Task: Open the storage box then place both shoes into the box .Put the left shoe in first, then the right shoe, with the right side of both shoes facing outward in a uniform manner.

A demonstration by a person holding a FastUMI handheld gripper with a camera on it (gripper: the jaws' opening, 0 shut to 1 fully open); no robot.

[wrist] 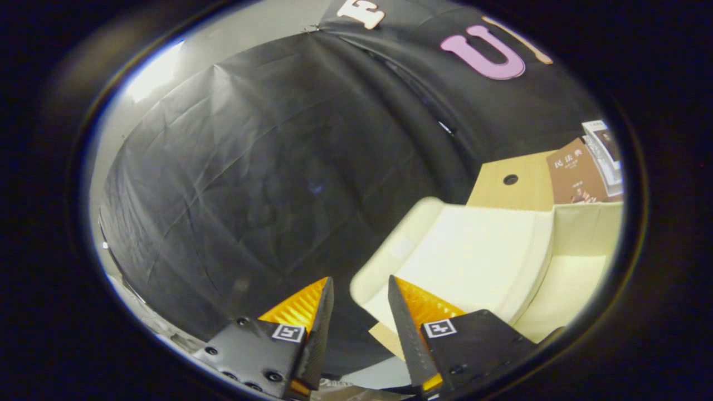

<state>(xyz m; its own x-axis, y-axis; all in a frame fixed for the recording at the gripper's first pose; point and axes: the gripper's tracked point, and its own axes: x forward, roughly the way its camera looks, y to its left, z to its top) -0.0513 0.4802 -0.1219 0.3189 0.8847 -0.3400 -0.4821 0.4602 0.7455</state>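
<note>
In the gripper view we see the gripper (361, 289) tilted up toward the booth's black cloth wall (267, 167), its two fingers parted with nothing between them. The cream storage box (473, 256) lies just ahead of the right finger, on a wooden tabletop (509, 184), with books (585, 167) beyond it.
</note>
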